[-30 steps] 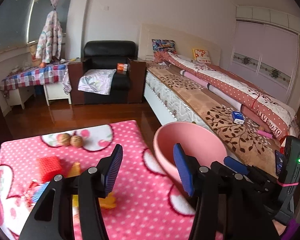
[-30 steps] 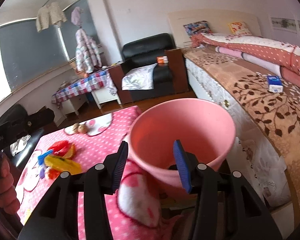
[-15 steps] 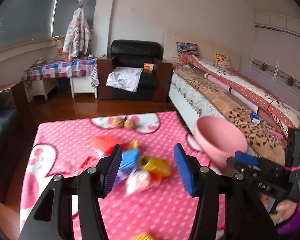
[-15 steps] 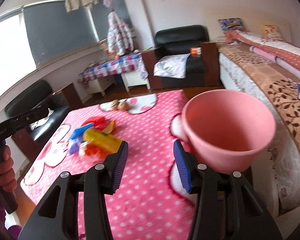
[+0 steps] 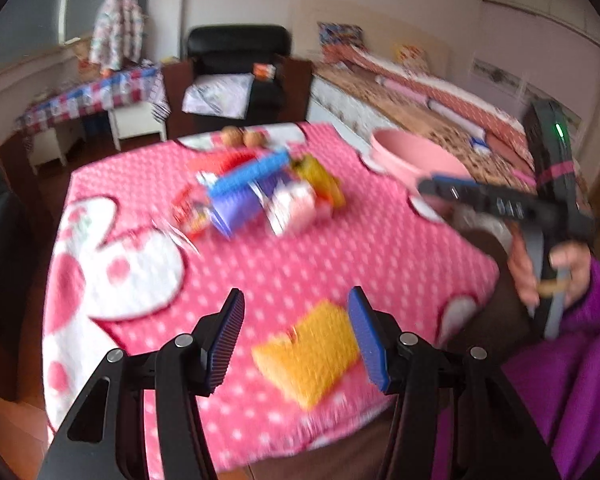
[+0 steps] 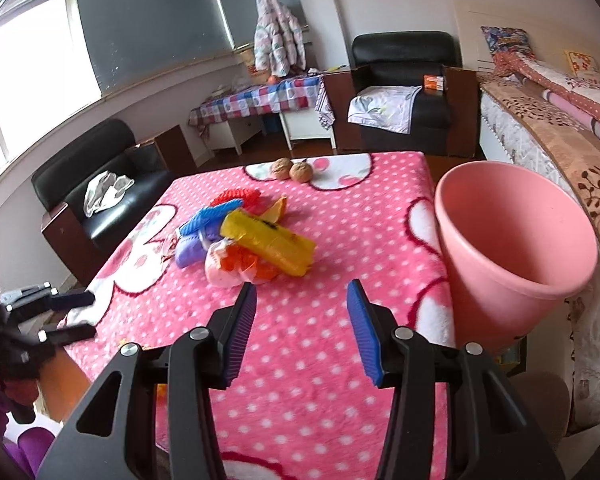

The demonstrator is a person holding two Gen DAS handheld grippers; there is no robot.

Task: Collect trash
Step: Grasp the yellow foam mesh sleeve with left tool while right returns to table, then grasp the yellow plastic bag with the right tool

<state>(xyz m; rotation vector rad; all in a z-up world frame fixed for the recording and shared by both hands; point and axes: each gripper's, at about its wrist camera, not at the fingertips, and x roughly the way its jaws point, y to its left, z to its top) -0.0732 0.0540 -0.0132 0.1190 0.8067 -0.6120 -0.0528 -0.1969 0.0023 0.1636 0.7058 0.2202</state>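
A pile of wrappers lies mid-table on the pink dotted cloth, with a yellow packet on top. The pink bin stands empty beside the table's right edge. My right gripper hovers open over the cloth in front of the pile, nothing between its fingers. In the blurred left wrist view, my left gripper is open above an orange mesh piece near the table's near edge, not touching it. The pile and bin lie beyond.
Two walnuts sit at the table's far edge. A hand in a purple sleeve holds the right gripper at the right. Black armchairs, a checked side table and a bed surround the table.
Both grippers swung left, away from the bin and toward the table. The left one drew back and sank, so the orange mesh piece now shows between its fingers. Both stayed open.
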